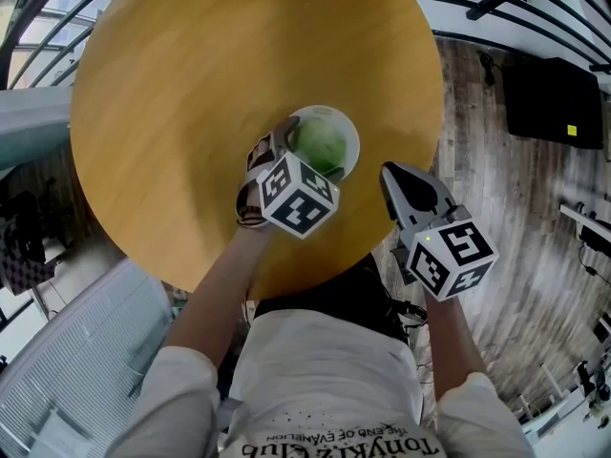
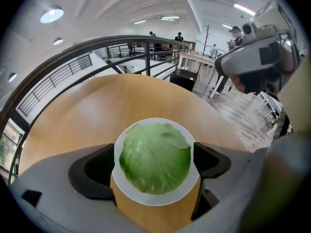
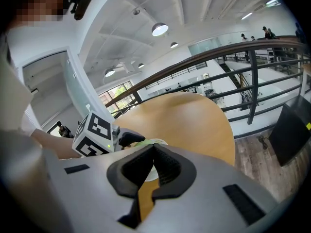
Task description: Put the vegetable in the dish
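Note:
A green lettuce (image 1: 321, 145) lies in a small white dish (image 1: 348, 132) on the round wooden table (image 1: 191, 84). My left gripper (image 1: 289, 151) hangs just over the dish's near side, open. In the left gripper view the lettuce (image 2: 155, 157) rests in the dish (image 2: 158, 198) between the two spread jaws, and neither pad touches it. My right gripper (image 1: 395, 174) is held off the table's near right edge, apart from the dish. Its jaws are shut with nothing between them (image 3: 153, 148).
The table's rim (image 1: 382, 237) runs close under both grippers, and beyond it lies wooden floor (image 1: 516, 218). A black box (image 1: 552, 103) stands on the floor at right. A dark railing (image 2: 73, 57) curves behind the table.

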The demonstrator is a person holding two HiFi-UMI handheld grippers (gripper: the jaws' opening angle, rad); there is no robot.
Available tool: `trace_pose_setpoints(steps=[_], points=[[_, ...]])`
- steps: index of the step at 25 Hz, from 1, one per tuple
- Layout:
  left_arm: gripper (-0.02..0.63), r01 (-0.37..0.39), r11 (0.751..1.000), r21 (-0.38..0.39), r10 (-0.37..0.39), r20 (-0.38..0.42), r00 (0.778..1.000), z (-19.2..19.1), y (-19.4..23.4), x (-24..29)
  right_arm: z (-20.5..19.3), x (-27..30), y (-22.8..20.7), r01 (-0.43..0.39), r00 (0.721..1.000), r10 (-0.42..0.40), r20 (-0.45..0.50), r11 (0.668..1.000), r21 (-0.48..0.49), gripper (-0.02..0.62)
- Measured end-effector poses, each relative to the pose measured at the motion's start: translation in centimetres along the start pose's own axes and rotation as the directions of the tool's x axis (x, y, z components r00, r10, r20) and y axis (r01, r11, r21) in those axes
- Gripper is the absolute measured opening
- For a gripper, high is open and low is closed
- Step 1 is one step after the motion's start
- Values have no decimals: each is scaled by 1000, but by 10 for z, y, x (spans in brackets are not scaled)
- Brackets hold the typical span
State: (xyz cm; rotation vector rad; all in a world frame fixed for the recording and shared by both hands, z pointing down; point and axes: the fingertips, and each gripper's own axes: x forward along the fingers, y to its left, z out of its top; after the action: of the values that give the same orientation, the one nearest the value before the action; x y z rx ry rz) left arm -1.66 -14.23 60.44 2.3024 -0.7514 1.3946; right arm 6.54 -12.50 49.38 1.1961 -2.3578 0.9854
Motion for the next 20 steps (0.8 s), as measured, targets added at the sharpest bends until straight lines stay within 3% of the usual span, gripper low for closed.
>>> trace_pose_setpoints(steps=[7,11,13,16,18,20], points=[[492,-13,998,-56,14,15,1000,-8,-1,-29,3,-9,16,-9,1000,10,7,999,-31,25],[469,-16,988,-156,30,89,996,-7,0,-58,5,-18,28,-15,1000,15,7,998,-59,25],[321,-52,974,-220,86,144,986,-6,4,-77,5,-24,34,-17,1000,18,8,997,-70,25],[154,-105,957,-269,165,211,964,-5,7,-107,5,-35,45,-22,1000,23,9,996,-90,25],[76,-139,955,-262,203,235,951,-5,5,-126,7,-43,53,-24,1000,25,13,994,-106,25],[46,-155,954,-257,223,261,939,-3,0,-146,11,-51,60,-26,999,28,19,992,-126,25]])
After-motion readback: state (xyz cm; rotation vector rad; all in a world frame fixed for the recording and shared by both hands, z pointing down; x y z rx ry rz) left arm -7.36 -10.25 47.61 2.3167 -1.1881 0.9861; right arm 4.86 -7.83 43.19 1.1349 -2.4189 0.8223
